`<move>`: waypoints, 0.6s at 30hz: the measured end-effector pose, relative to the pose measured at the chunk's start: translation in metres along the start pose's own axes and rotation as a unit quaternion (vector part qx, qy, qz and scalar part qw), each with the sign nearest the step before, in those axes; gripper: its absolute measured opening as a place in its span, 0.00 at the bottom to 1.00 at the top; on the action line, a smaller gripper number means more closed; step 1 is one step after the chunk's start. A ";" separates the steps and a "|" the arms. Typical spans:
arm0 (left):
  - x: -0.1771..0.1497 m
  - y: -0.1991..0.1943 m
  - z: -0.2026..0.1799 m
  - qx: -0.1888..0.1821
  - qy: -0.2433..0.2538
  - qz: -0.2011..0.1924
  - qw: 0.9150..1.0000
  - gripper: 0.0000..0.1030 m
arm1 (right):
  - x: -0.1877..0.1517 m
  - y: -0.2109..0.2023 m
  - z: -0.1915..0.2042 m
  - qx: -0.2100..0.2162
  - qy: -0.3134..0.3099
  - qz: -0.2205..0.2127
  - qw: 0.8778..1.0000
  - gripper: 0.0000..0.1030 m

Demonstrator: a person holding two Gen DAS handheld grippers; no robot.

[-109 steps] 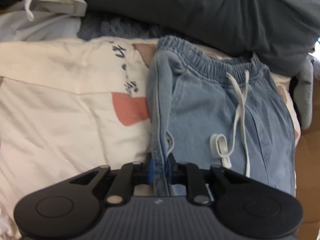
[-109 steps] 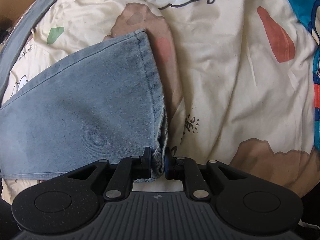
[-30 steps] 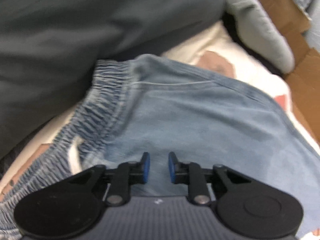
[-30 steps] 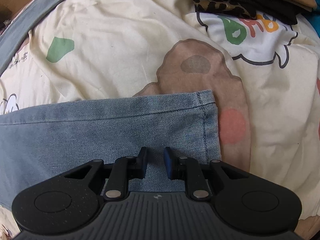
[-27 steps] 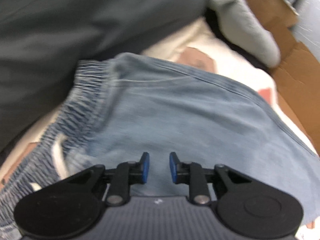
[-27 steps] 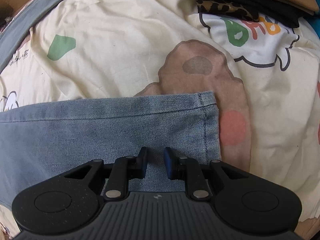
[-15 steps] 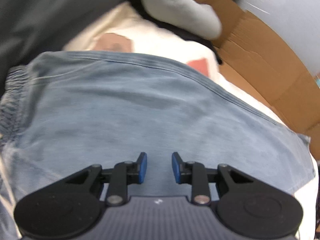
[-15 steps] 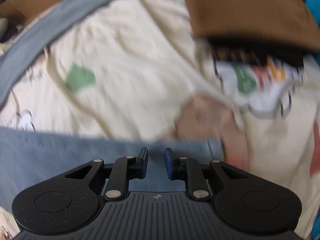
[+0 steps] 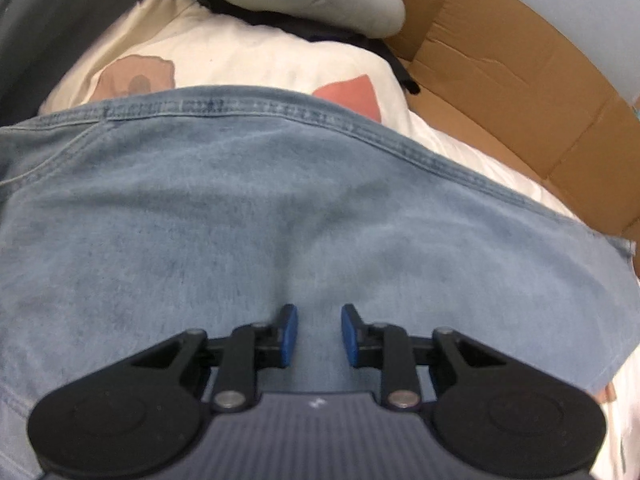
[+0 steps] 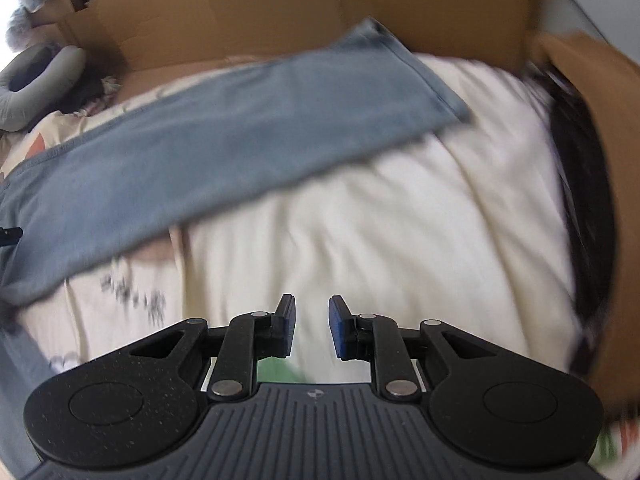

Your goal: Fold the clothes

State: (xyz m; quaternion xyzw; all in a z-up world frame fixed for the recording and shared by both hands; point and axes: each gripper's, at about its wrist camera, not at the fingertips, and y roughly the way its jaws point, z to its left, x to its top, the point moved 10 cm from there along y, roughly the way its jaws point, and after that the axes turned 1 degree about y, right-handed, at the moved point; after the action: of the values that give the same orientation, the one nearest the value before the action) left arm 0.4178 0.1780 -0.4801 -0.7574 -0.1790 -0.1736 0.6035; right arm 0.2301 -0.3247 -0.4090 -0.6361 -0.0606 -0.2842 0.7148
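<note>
Cardboard (image 10: 280, 4) and a brown stack (image 10: 600, 128) lie beyond the right gripper (image 10: 312, 330), spread empty over the quilt (image 10: 380, 240), jeans (image 9: 280, 220) under the spread left gripper (image 9: 315, 334).

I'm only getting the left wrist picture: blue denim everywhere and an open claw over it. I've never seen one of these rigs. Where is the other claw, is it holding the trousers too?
Observer: No. The right claw is open with nothing between its fingers, over the cream bedsheet, not over the jeans.
Operator: How do the jeans look from that side?
Observer: As a long strip, lying flat, running away to the hem end near a cardboard box.
Operator: Anything else over there?
Observer: A brown garment on top of something black at the right edge of that view; it is blurred, so I can't say more.
</note>
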 end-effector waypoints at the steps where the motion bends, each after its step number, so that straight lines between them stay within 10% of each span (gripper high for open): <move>1: 0.004 0.001 0.001 0.001 -0.003 -0.003 1.000 0.22 | 0.010 0.008 0.005 0.000 -0.005 -0.005 1.000 0.24; 18: 0.049 0.002 0.047 0.052 -0.053 -0.063 0.995 0.10 | 0.071 0.100 0.070 -0.004 -0.048 -0.006 0.999 0.25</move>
State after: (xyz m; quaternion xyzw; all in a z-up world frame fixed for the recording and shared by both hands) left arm 0.4642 0.2264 -0.4684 -0.7202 -0.2671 -0.1615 0.6196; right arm 0.3568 -0.2789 -0.4515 -0.6514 -0.0975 -0.2576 0.7070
